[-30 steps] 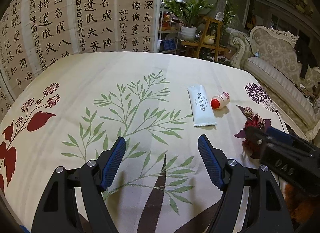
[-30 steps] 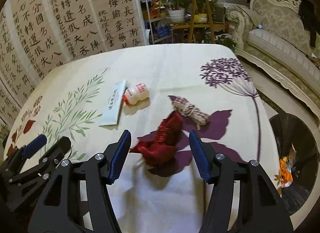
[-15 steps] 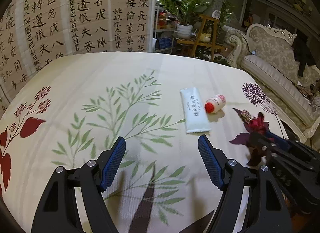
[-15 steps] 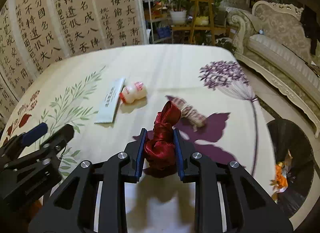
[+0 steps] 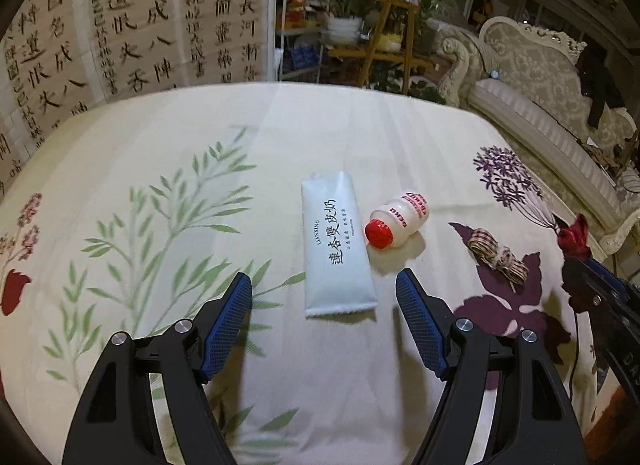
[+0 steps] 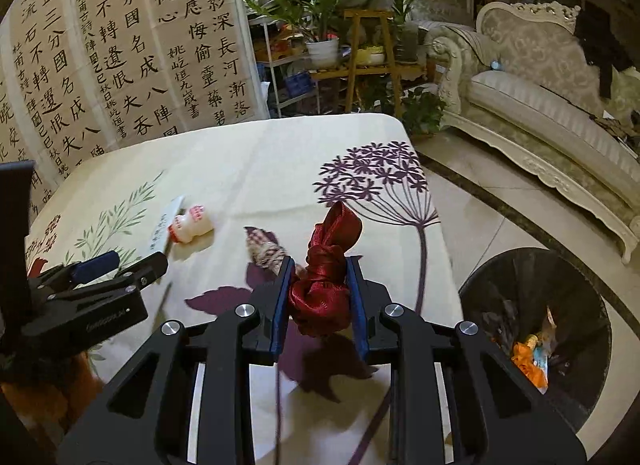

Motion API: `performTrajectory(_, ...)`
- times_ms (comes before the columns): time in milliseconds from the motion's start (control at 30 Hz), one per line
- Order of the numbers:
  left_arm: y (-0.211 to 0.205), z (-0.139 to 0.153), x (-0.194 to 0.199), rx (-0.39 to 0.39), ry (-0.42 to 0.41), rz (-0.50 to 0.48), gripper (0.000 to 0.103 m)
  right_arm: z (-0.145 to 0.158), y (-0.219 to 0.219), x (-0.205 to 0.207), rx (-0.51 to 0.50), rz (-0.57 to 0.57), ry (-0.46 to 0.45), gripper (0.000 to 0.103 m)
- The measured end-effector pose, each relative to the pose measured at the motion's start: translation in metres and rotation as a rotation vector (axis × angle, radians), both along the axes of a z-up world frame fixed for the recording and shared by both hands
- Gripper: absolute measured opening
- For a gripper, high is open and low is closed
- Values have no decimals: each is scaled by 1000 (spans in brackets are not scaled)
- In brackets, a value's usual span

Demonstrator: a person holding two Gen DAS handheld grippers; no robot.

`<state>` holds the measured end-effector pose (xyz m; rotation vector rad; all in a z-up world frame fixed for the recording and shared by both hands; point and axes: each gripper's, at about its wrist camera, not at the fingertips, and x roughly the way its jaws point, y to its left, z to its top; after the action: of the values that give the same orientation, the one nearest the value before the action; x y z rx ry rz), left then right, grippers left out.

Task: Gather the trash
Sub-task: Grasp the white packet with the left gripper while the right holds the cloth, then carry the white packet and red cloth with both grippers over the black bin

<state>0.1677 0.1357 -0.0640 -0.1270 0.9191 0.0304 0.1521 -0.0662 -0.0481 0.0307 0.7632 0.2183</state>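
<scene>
My right gripper (image 6: 320, 261) is shut on a knotted red satin ribbon (image 6: 326, 273), lifted off the tablecloth; it casts a shadow below. That ribbon's tip (image 5: 576, 235) also shows at the right edge of the left wrist view. My left gripper (image 5: 324, 293) is open above the cloth, just short of a white sachet with black lettering (image 5: 336, 249). Right of the sachet lies a small white bottle with a red cap (image 5: 396, 219). A coil of checked ribbon (image 5: 498, 257) rests on the purple leaf print. In the right wrist view the bottle (image 6: 190, 223) lies at the left.
A black trash bin (image 6: 536, 313) with wrappers inside stands on the tiled floor off the table's right edge (image 6: 440, 225). A calligraphy screen (image 5: 120, 25) stands behind the table. A plant stand (image 6: 368, 61) and a pale sofa (image 6: 540, 97) lie beyond.
My right gripper closed on the red ribbon and lifted it rightward, nearer the bin. My left gripper moved to the right across the cloth, closer to the sachet, still open.
</scene>
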Motion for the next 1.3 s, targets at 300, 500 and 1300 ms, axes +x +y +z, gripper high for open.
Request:
performTrajectory(300, 0, 2, 3, 33, -21, -14, 36, -7, -5, 4, 30, 12, 10, 25)
performTrajectory(500, 2, 4, -9, 24, -42, -15, 30, -5, -7, -4, 35, 11, 7, 25)
performTrajectory(1300, -38, 30, -91, -26, -108, -97, 30, -2, -29, -81, 21, -42, 5, 25)
